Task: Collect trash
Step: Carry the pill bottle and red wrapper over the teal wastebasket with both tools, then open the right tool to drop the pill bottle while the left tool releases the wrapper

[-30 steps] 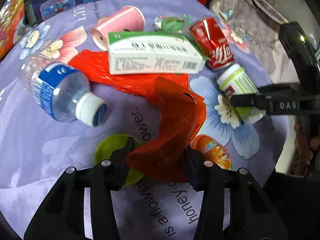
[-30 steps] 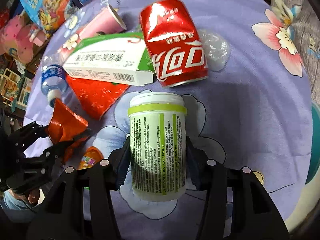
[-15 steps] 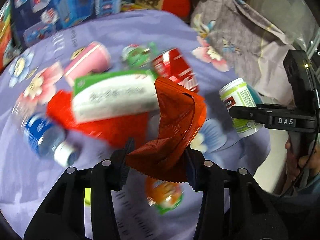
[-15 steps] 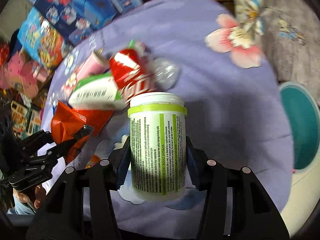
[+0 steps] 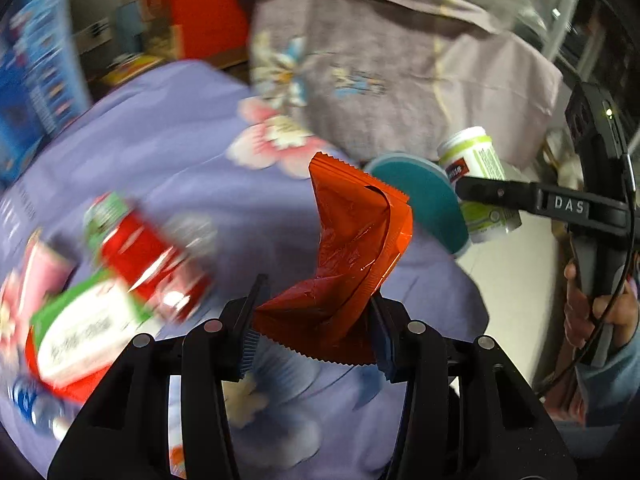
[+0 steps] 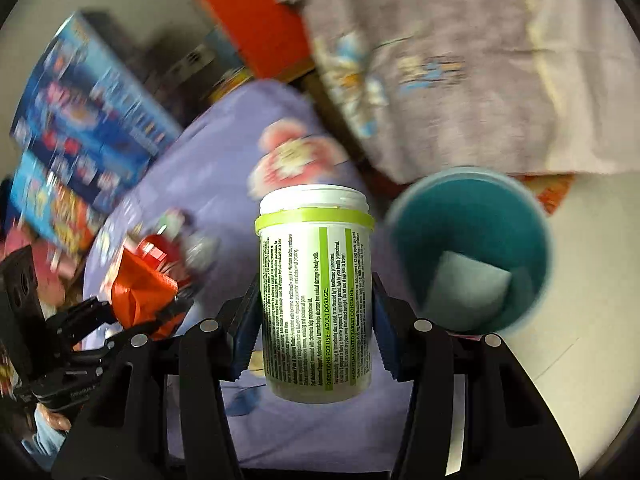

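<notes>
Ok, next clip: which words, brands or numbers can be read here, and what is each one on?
"DAS": on the right claw.
"DIRECTIONS FOR USE - ADULT DOSAGE:": green bar on the supplement bottle.
Remaining print on that bottle: too small to read.
Red can, green-and-white box, blue toy boxes: blurred, unreadable.
Orange wrapper: no text showing.

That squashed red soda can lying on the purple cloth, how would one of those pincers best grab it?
Probably across its middle, coming down from above. The red can lies on its side on the purple cloth, so its rounded flanks face outward for the two fingers. The green-and-white box crowds one end. Motion blur hides the dents.
</notes>
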Demonstrator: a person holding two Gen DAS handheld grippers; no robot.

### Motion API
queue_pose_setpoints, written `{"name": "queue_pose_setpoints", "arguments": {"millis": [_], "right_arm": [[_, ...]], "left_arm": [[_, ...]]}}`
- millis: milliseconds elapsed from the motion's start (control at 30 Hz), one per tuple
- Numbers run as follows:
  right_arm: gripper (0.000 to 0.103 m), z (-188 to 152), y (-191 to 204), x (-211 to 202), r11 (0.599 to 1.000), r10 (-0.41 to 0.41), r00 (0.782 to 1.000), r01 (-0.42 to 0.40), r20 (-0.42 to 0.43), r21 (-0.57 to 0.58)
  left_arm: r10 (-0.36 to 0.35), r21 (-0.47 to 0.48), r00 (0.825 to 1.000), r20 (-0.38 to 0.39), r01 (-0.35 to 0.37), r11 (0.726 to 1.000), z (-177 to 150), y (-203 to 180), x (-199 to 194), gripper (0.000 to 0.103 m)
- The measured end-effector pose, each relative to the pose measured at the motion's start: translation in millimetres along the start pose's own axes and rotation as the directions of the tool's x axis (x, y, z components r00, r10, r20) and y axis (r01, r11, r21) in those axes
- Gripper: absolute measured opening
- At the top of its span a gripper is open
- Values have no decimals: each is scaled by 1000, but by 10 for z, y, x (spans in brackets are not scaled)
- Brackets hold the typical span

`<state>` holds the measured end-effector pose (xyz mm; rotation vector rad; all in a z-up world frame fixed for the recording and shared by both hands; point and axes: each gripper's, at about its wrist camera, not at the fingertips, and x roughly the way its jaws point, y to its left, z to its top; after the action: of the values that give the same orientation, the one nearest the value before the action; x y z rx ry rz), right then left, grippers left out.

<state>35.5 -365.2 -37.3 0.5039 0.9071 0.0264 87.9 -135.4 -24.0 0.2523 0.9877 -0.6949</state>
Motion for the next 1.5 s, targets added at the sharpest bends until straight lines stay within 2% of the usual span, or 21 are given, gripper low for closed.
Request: {"name": "queue_pose_setpoints", "arguments": {"millis": [167, 267, 533, 633, 700, 867, 933, 1000, 1267, 1500], "right_arm": [[48, 67, -617, -187, 993, -56, 997, 51, 50, 106], [48, 61, -886, -217, 988, -73, 996, 66, 49, 141], [48, 73, -1330, -125, 975, -84, 996, 76, 34, 210], [48, 91, -1434, -107, 972, -89, 996, 80, 30, 221], [48, 117, -1474, -70, 970, -92, 996, 84, 23, 226], [48, 149, -1527, 20, 968, -90, 996, 86, 7, 235], [48, 157, -1537, 73, 968, -88, 996, 86, -1, 235], [48, 165, -1552, 115, 967, -88, 996, 87, -7, 241], [48, 207, -1586, 169, 964, -102, 995, 103, -17, 246], [48, 245, -1609, 241, 964, -102, 994, 106, -32, 245]], "left_arm": [[-32, 73, 999, -40, 35, 997, 293, -432, 340, 48], [-55, 99, 996, -71, 62, 993, 451, -684, 580, 48], [-81, 136, 984, -162, 103, 985, 639, -1083, 1125, 48], [-85, 143, 979, -186, 113, 983, 699, -1172, 1324, 55], [-78, 143, 979, -189, 106, 984, 736, -1206, 1414, 67], [-74, 116, 976, -206, 99, 988, 775, -1165, 1560, 73], [-78, 97, 975, -208, 100, 990, 776, -1112, 1594, 77], [-90, 85, 974, -208, 110, 990, 789, -1082, 1608, 85], [-127, 83, 976, -179, 144, 986, 907, -1080, 1685, 86], [-106, 79, 977, -185, 122, 989, 891, -1029, 1676, 87]]}}
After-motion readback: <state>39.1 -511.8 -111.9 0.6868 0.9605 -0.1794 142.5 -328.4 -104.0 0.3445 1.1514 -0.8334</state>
